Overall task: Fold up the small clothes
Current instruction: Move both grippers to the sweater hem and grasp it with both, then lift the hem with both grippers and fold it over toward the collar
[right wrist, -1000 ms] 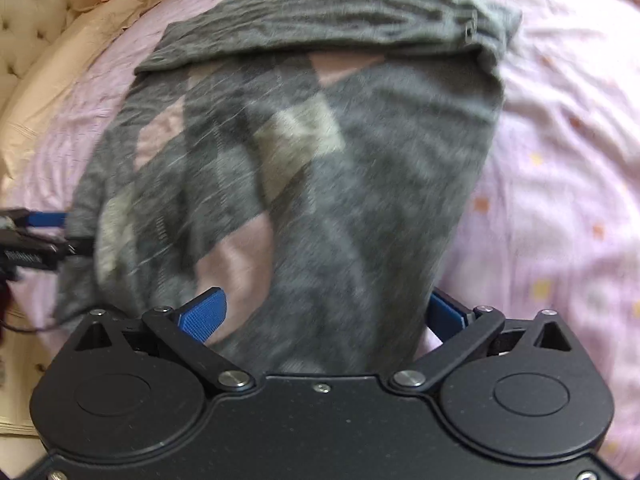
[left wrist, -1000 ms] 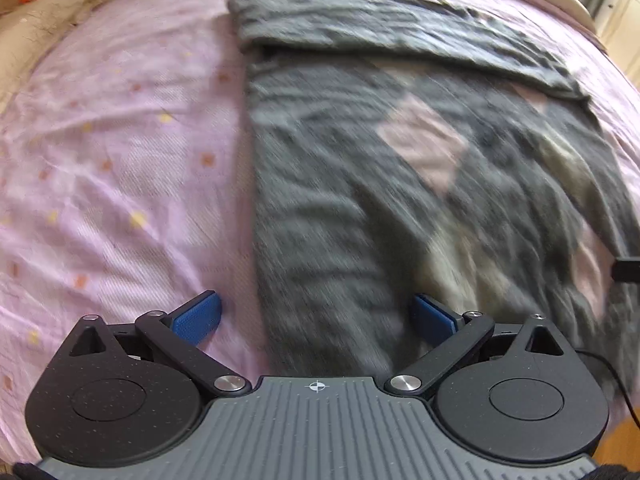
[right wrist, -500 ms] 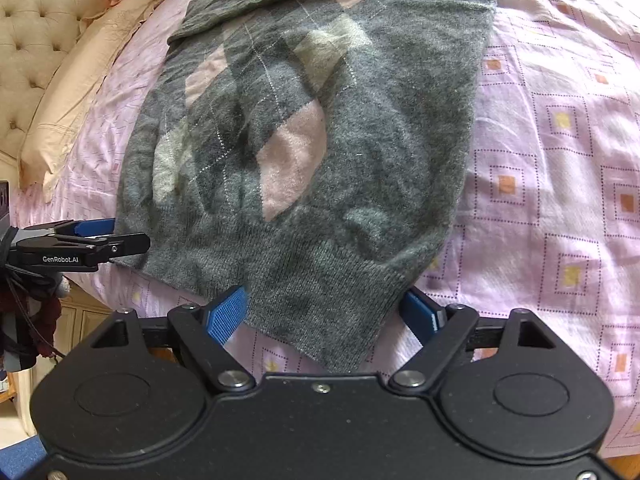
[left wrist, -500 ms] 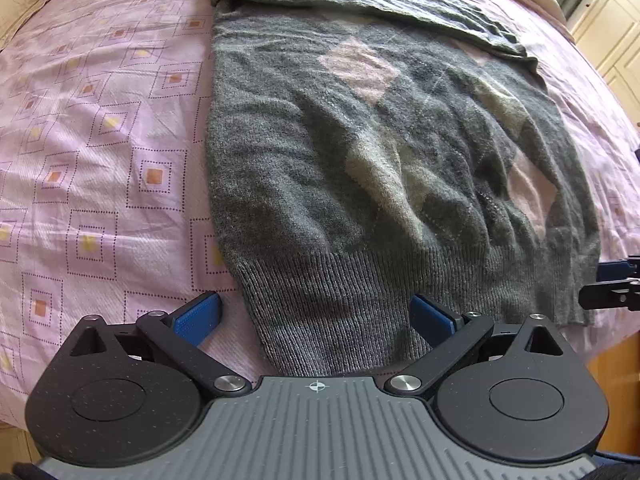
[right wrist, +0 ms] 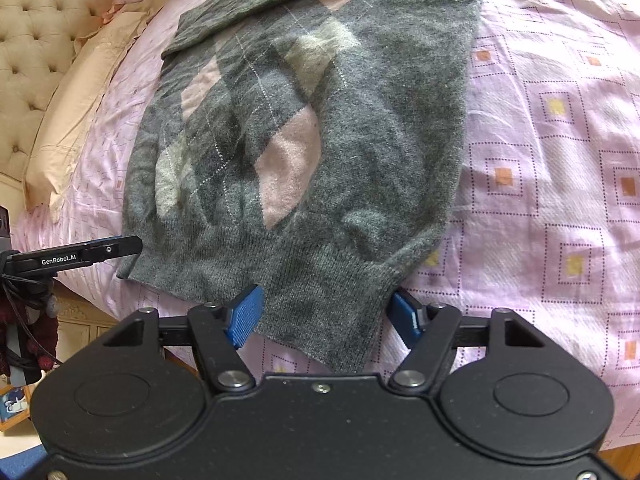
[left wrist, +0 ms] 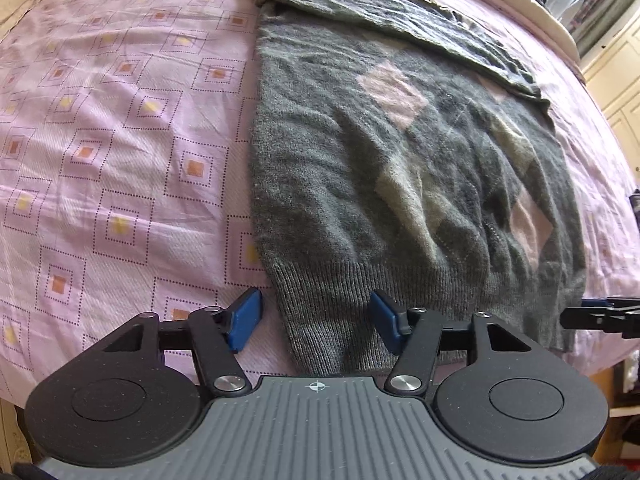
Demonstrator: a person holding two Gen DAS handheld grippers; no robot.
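Observation:
A grey argyle sweater point(left wrist: 400, 168) with pink and cream diamonds lies flat on the pink bed, its sleeves folded across the far end. Its ribbed hem hangs at the near bed edge. My left gripper point(left wrist: 316, 322) is open, its blue pads straddling the hem's left corner. My right gripper point(right wrist: 326, 318) is open, its blue pads straddling the hem's right corner point(right wrist: 332, 320). The sweater also fills the right wrist view point(right wrist: 304, 140). Each gripper's tip shows in the other's view, the right one point(left wrist: 600, 316) and the left one point(right wrist: 80, 256).
The pink bedsheet point(left wrist: 120, 140) with square patterns spreads to the left and the sheet also to the right point(right wrist: 560, 160). A beige pillow point(right wrist: 80, 100) and tufted headboard point(right wrist: 32, 40) lie at the far left. Cupboards point(left wrist: 616, 80) stand beyond the bed.
Both grippers have drawn back toward the near bed edge and lowered to the sweater's hem, one at each corner. Both stay open. The sweater has not moved.

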